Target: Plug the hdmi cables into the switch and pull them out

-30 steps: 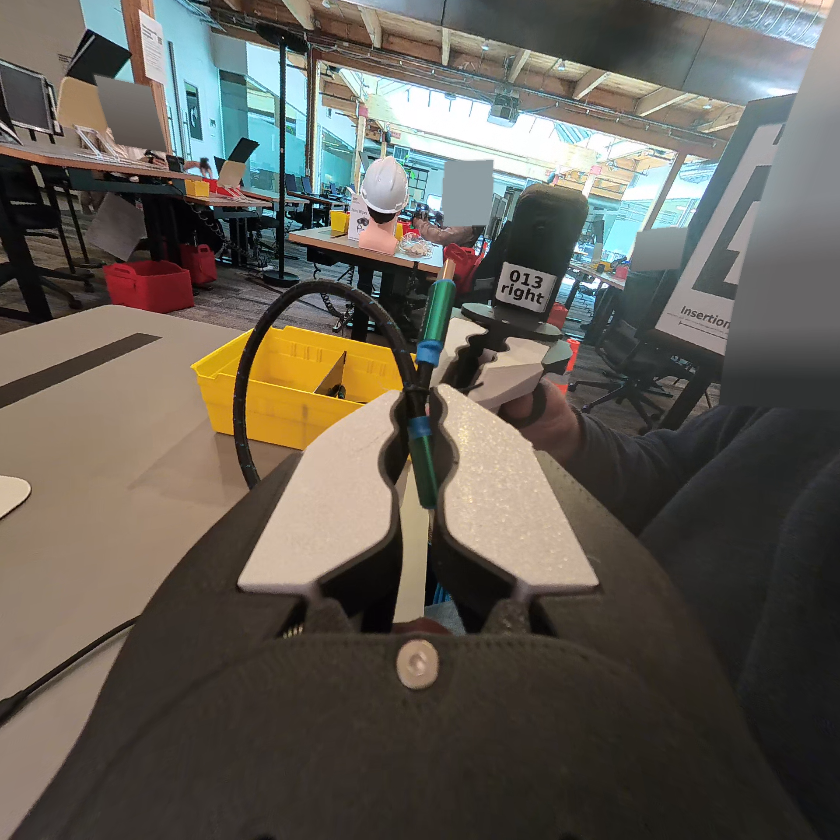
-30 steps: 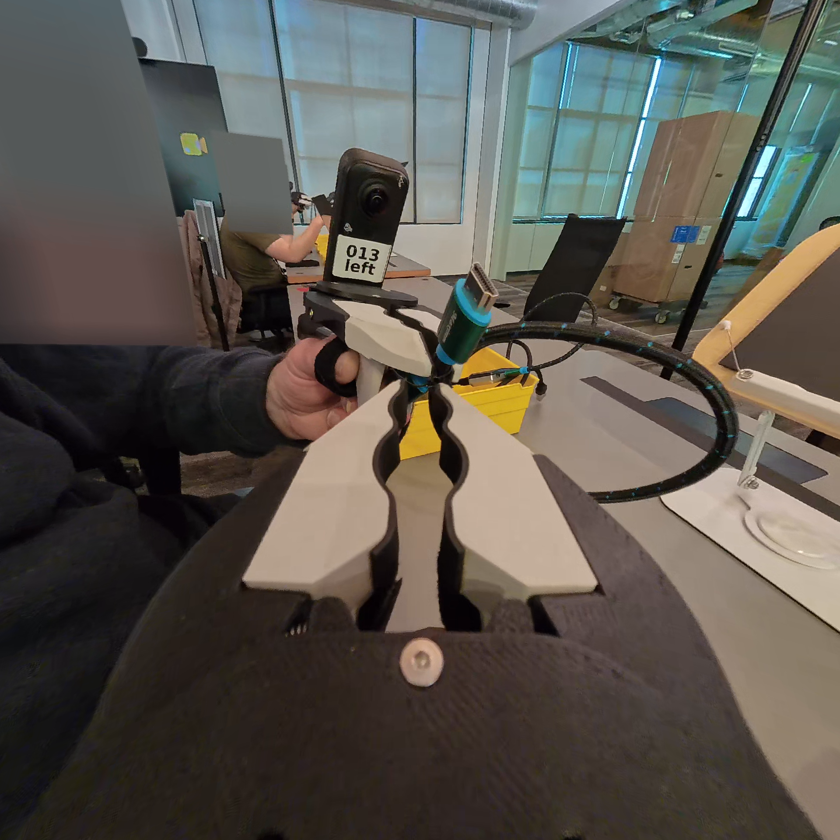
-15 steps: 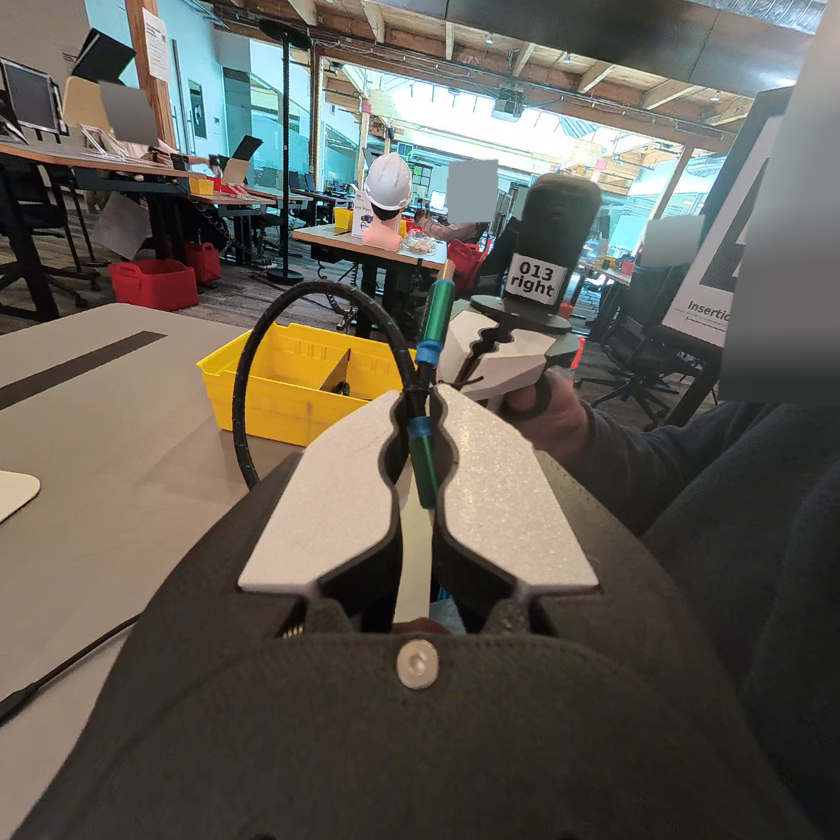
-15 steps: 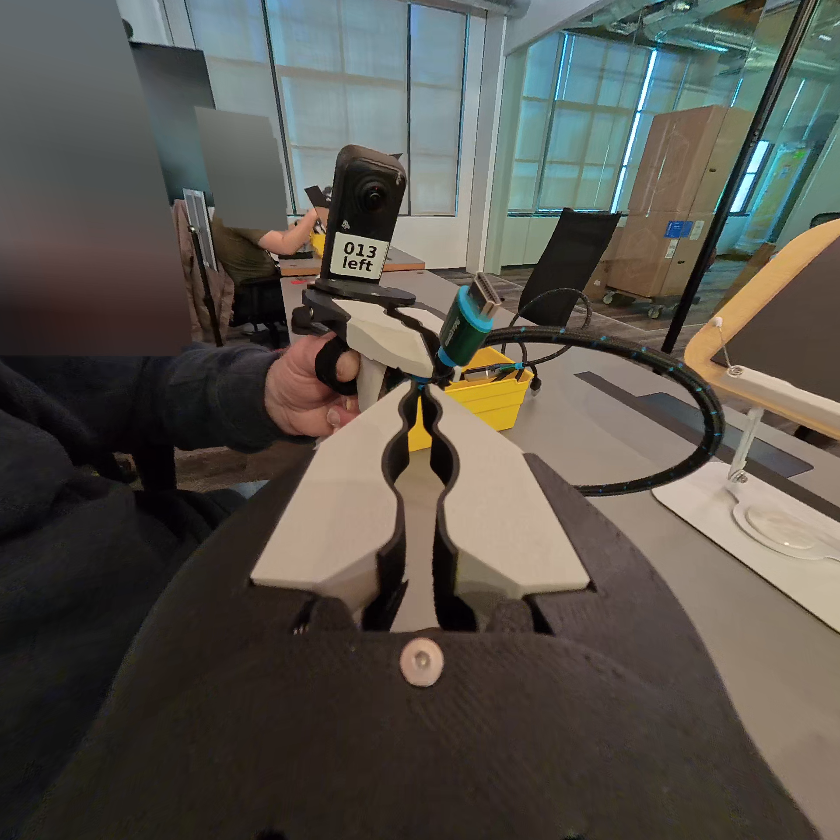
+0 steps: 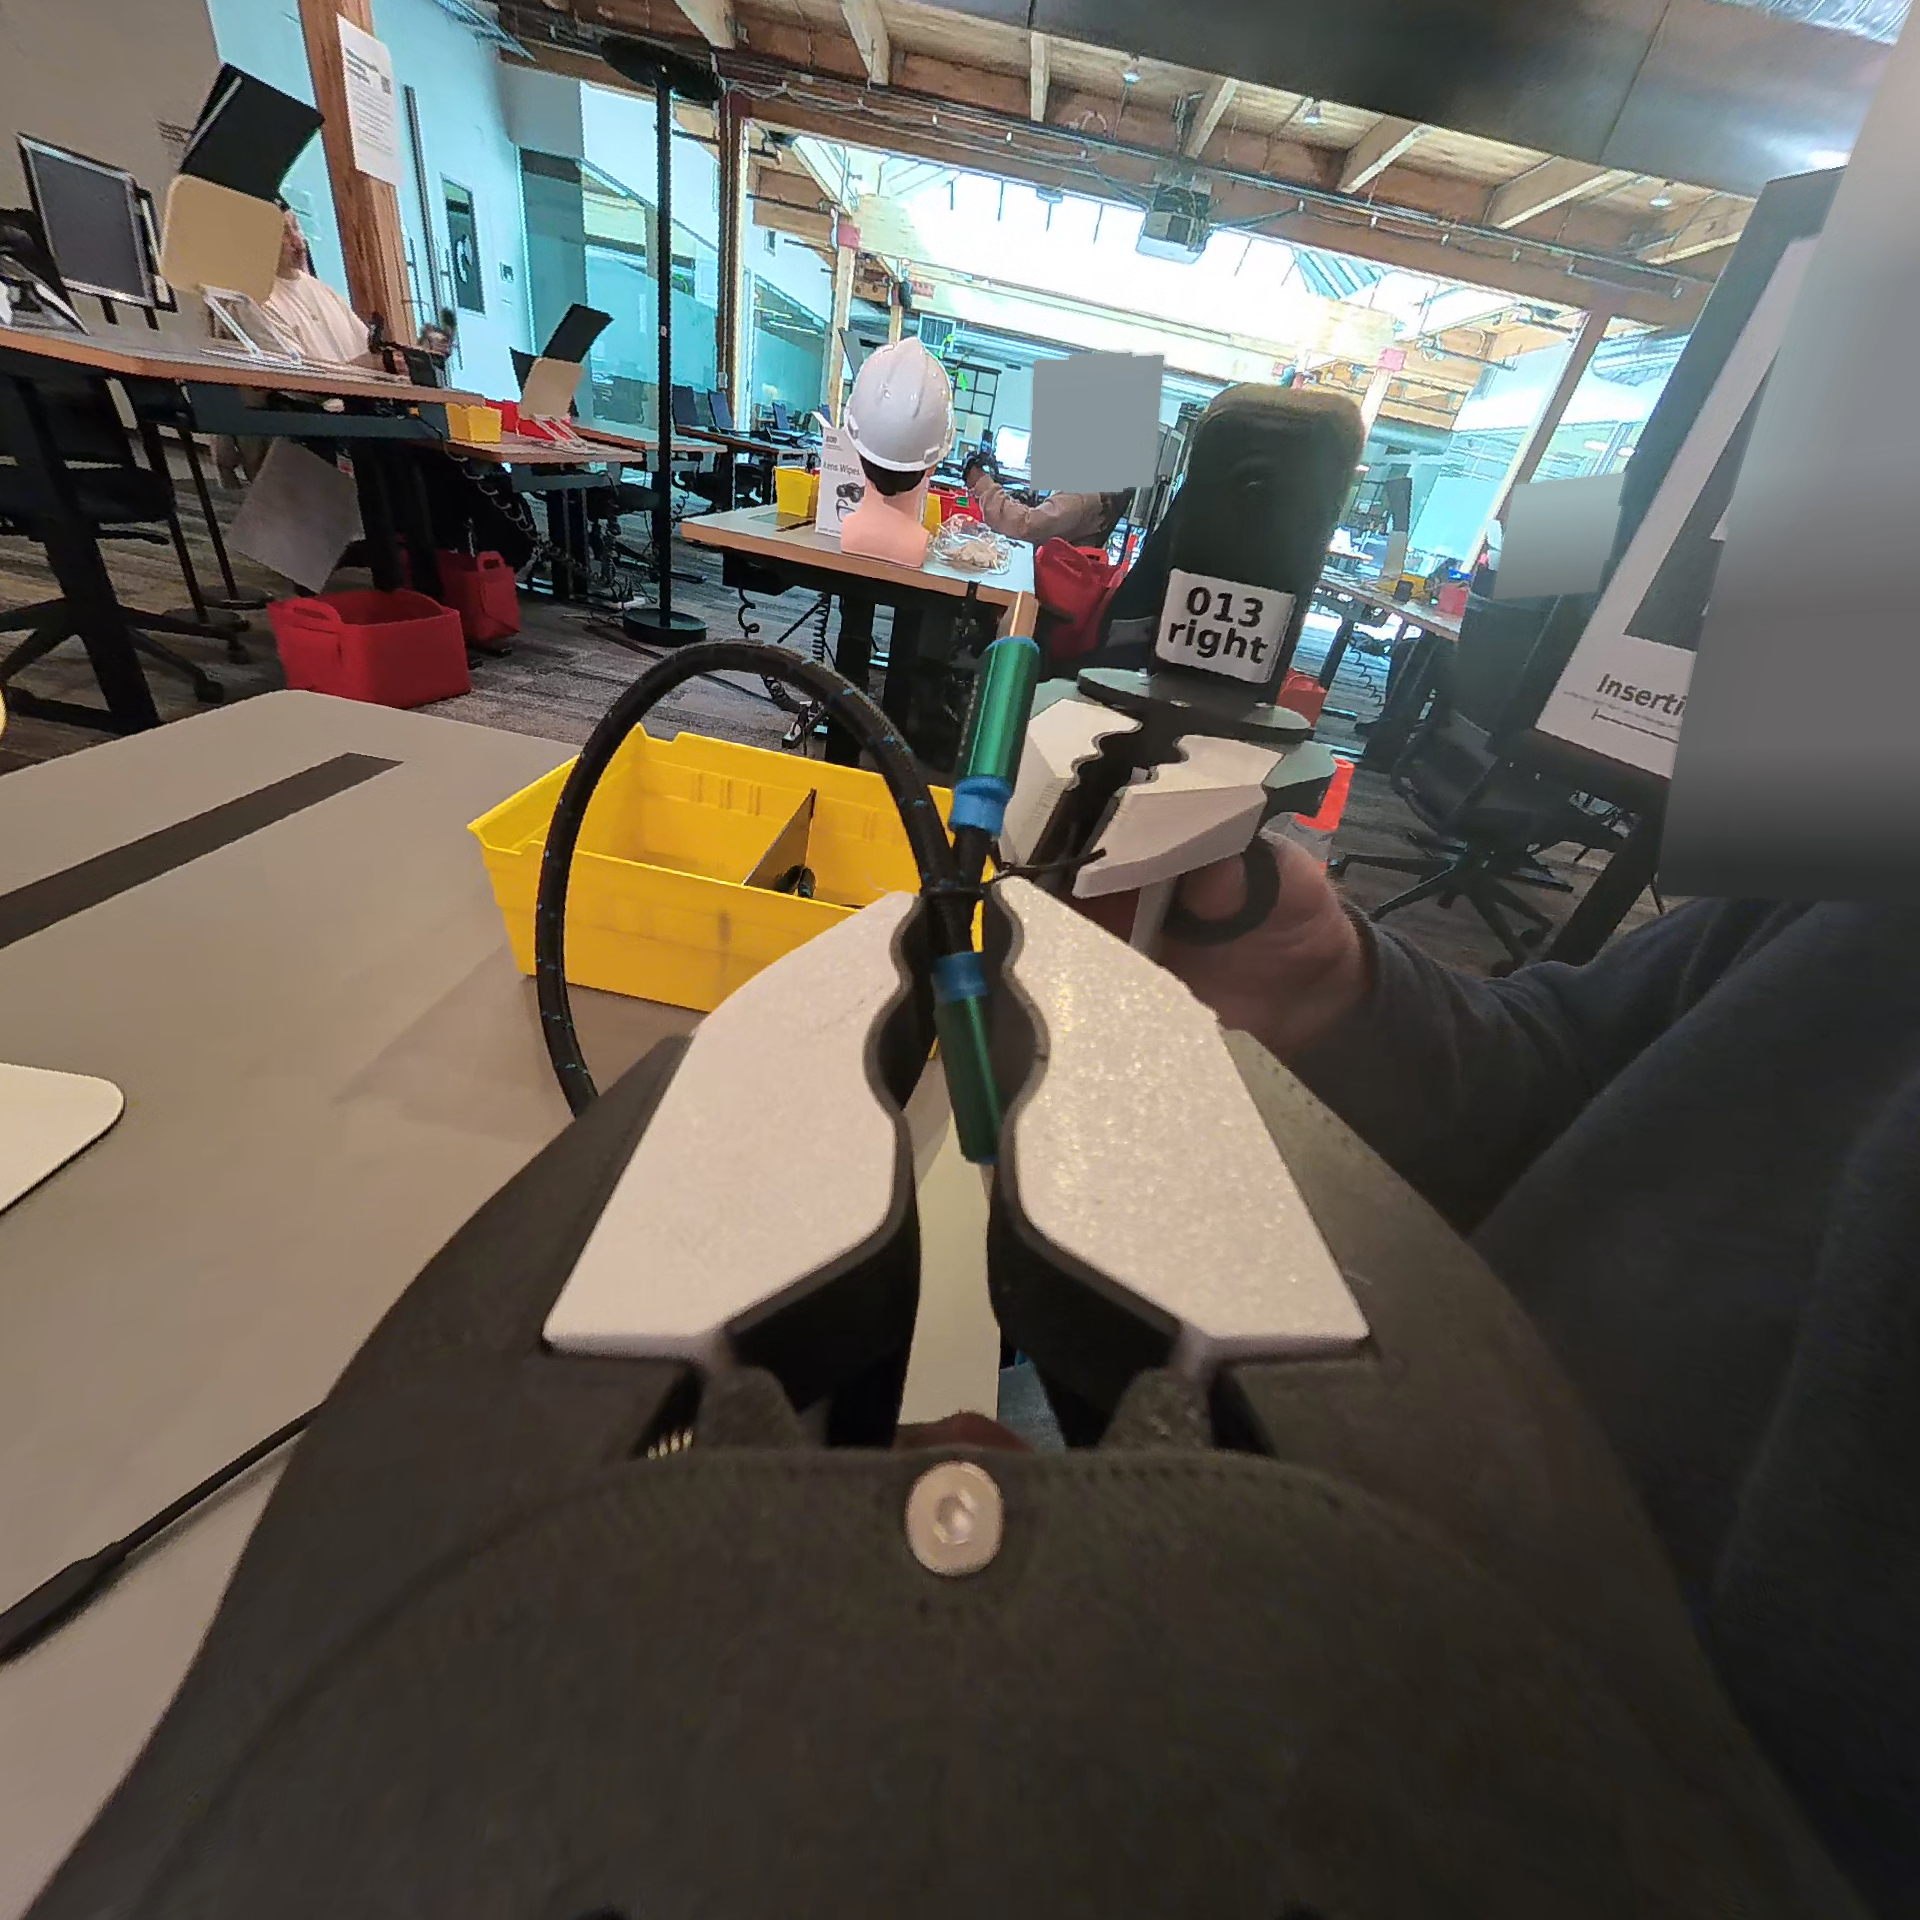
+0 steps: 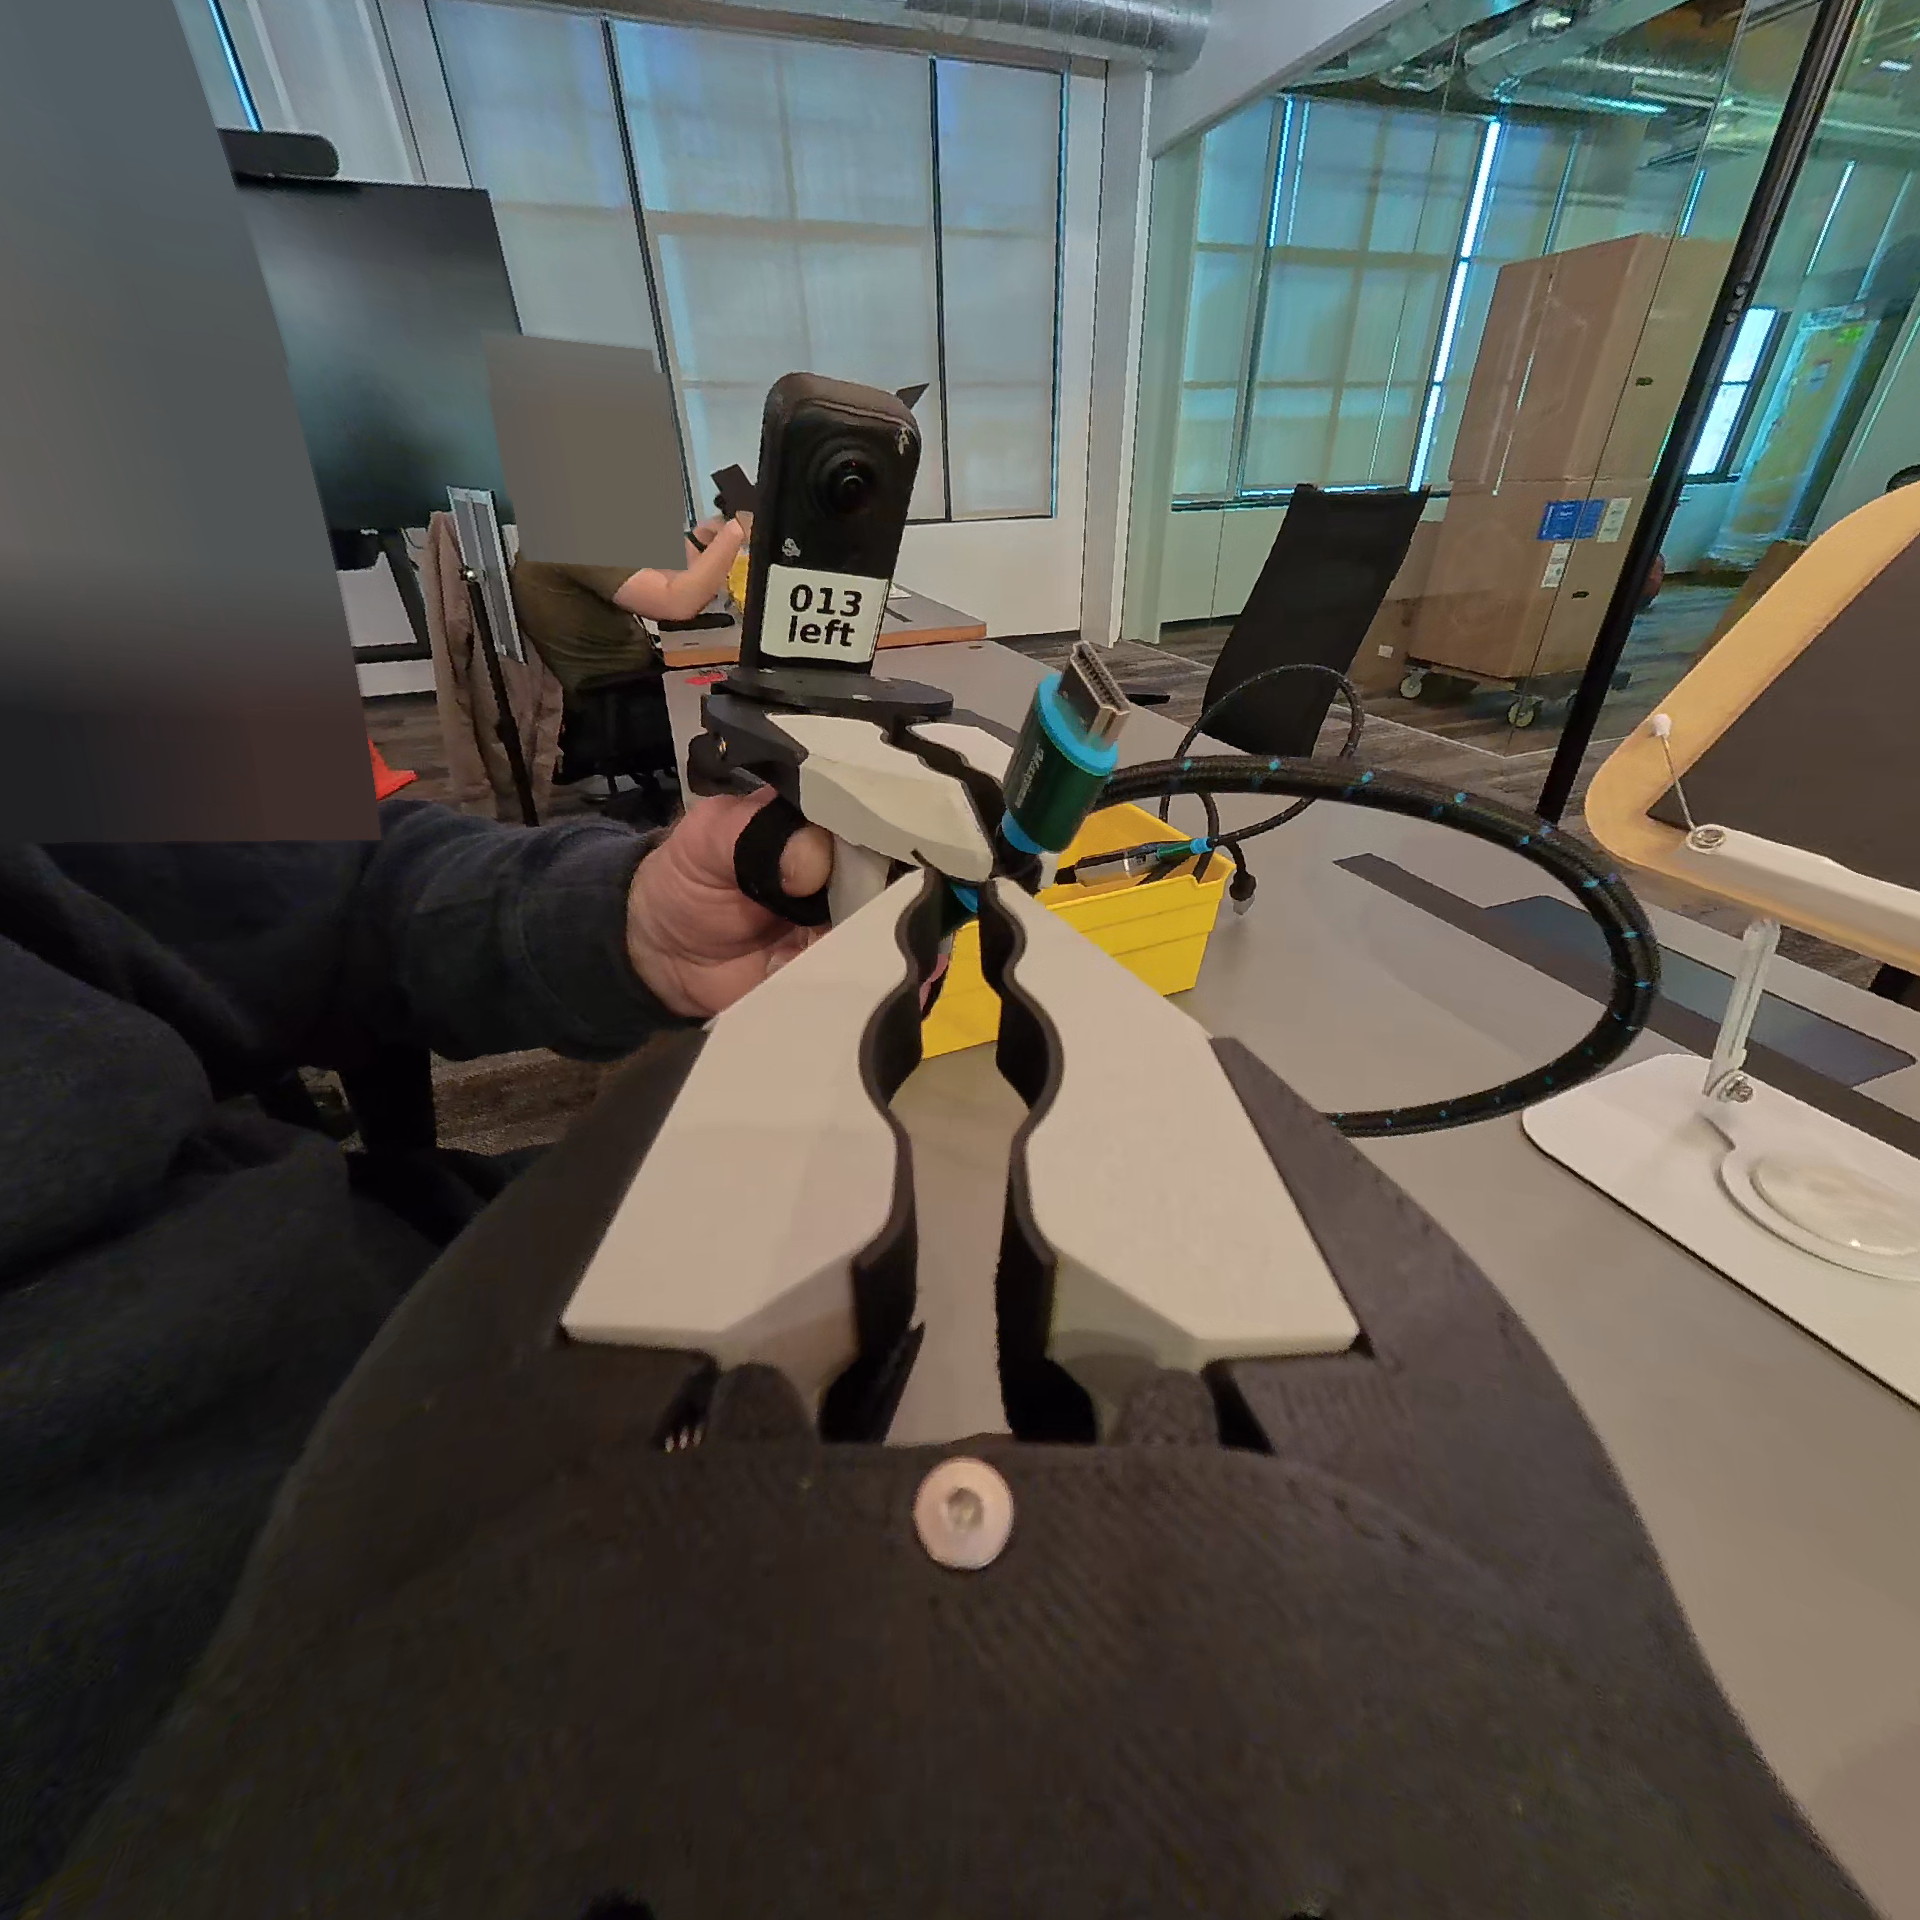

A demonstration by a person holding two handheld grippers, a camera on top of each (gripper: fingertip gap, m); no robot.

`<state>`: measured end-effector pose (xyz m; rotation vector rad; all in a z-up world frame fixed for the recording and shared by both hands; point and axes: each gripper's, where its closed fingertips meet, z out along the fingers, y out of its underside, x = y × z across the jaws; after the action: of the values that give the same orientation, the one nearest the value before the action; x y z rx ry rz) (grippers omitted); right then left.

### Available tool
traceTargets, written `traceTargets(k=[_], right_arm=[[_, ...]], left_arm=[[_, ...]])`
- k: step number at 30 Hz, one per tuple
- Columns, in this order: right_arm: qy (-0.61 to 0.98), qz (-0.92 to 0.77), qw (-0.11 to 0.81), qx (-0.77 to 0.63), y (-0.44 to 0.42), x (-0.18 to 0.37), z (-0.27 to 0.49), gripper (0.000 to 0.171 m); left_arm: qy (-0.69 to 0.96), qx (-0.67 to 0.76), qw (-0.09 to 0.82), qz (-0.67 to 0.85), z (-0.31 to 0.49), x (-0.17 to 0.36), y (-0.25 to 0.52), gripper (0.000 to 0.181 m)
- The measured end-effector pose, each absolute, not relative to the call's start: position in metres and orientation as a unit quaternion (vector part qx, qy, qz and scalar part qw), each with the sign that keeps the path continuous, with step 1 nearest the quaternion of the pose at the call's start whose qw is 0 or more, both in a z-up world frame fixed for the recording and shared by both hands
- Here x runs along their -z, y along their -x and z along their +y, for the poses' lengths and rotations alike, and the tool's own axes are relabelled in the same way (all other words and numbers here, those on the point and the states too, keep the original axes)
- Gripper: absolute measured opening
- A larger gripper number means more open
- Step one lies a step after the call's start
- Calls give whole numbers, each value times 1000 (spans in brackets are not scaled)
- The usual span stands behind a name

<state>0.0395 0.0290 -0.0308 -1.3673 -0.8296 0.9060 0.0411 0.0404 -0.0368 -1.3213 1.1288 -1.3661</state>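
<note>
The HDMI cable (image 5: 961,1049) sits clamped at its green plug between the left gripper (image 5: 951,914) fingers, looping out over the worktop (image 5: 260,1039). The right gripper (image 6: 961,894), just beyond, pinches the same bundled cable. A yellow bin (image 5: 644,883) stands behind.

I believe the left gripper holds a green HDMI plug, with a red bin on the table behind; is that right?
No: the left wrist view shows the bin on the table is yellow; the left gripper does hold a green HDMI plug.
</note>
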Motion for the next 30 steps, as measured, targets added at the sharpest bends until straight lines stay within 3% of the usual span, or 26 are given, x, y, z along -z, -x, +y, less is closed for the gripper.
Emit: traceTargets(k=[27, 30], right_arm=[[619, -356, 615, -335, -39, 38, 39, 12], [631, -357, 606, -328, -36, 44, 42, 25]], left_arm=[[543, 549, 449, 450, 45, 41, -41, 8], [541, 537, 447, 468, 39, 45, -45, 8]])
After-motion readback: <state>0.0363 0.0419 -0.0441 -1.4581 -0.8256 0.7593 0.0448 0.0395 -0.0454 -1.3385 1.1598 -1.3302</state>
